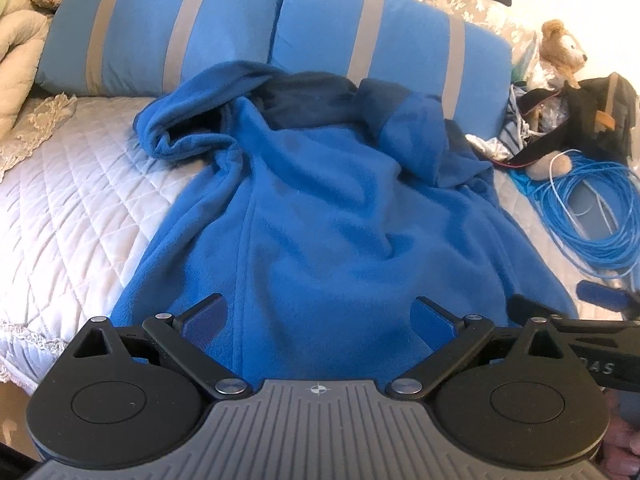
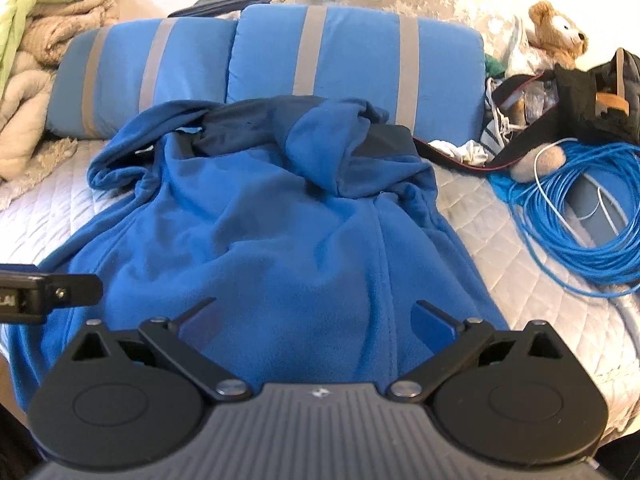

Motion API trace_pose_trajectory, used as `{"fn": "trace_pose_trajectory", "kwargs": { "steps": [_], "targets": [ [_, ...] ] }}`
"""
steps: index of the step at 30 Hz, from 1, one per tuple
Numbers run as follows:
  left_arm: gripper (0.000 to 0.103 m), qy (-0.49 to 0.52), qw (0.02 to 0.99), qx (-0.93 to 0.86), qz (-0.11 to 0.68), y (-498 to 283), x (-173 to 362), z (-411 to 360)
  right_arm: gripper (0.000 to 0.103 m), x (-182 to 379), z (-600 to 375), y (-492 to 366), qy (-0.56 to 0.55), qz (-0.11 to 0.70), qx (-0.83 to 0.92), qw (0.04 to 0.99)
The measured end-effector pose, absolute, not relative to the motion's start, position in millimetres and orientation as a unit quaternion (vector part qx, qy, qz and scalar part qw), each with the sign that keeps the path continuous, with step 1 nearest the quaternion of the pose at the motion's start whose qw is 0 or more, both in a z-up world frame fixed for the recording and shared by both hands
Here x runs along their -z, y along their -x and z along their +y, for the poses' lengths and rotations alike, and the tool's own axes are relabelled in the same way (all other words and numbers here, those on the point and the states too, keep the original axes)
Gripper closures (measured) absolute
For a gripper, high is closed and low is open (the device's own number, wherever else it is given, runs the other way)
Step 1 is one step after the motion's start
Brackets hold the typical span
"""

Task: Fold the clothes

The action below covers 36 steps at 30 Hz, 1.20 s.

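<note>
A blue fleece jacket (image 1: 320,208) (image 2: 272,224) lies spread lengthwise on the quilted bed, its dark-lined collar bunched up near the pillows and both sleeves folded in over the chest. My left gripper (image 1: 320,316) hovers open over the jacket's near hem, blue pads wide apart with nothing between them. My right gripper (image 2: 316,320) is open too, over the hem a little further right. The right gripper's black body shows at the right edge of the left wrist view, and the left one at the left edge of the right wrist view.
Two blue pillows with grey stripes (image 1: 168,24) (image 2: 352,52) lie behind the jacket. A coil of blue cable (image 1: 592,216) (image 2: 580,216), a teddy bear (image 2: 556,28) and a black bag (image 2: 600,96) crowd the right side. Beige blankets (image 2: 36,60) pile at left. White quilt (image 1: 72,208) shows left.
</note>
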State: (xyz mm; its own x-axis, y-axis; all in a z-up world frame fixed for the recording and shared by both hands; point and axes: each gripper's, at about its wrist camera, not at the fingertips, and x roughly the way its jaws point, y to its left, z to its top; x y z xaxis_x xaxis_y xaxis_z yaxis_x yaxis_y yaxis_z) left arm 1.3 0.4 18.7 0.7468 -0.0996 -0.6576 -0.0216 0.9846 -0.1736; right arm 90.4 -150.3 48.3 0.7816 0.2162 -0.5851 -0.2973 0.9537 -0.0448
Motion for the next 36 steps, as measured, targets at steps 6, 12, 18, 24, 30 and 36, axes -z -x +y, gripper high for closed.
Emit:
{"fn": "trace_pose_trajectory", "kwargs": {
  "steps": [6,12,18,24,30,36],
  "targets": [
    [0.003,0.087,0.928,0.013,0.361,-1.6,-13.5,1.3,0.0,-46.9,-147.7,-81.6,0.048,0.293,-0.16,0.942],
    [0.003,0.093,0.927,0.014,0.363,-1.4,-12.1,1.7,0.0,-55.6,-150.8,-87.8,0.051,0.276,-0.177,0.943],
    [0.003,0.089,0.925,0.012,0.37,-4.7,-10.1,-1.5,0.0,-54.5,-156.8,-91.3,0.048,0.286,-0.192,0.938],
    [0.003,0.091,0.923,0.011,0.373,-4.8,-9.3,-2.1,0.0,-52.3,-162.3,-92.4,0.024,0.299,-0.194,0.934],
    [0.003,0.085,0.92,0.0,0.382,-5.4,-6.1,-2.5,0.0,-49.7,-161.0,-93.0,0.046,0.307,-0.19,0.931],
    [0.003,0.084,0.92,-0.002,0.383,-4.7,-6.0,-2.0,0.0,-49.5,-158.1,-91.2,0.053,0.313,-0.197,0.927]
  ]
}}
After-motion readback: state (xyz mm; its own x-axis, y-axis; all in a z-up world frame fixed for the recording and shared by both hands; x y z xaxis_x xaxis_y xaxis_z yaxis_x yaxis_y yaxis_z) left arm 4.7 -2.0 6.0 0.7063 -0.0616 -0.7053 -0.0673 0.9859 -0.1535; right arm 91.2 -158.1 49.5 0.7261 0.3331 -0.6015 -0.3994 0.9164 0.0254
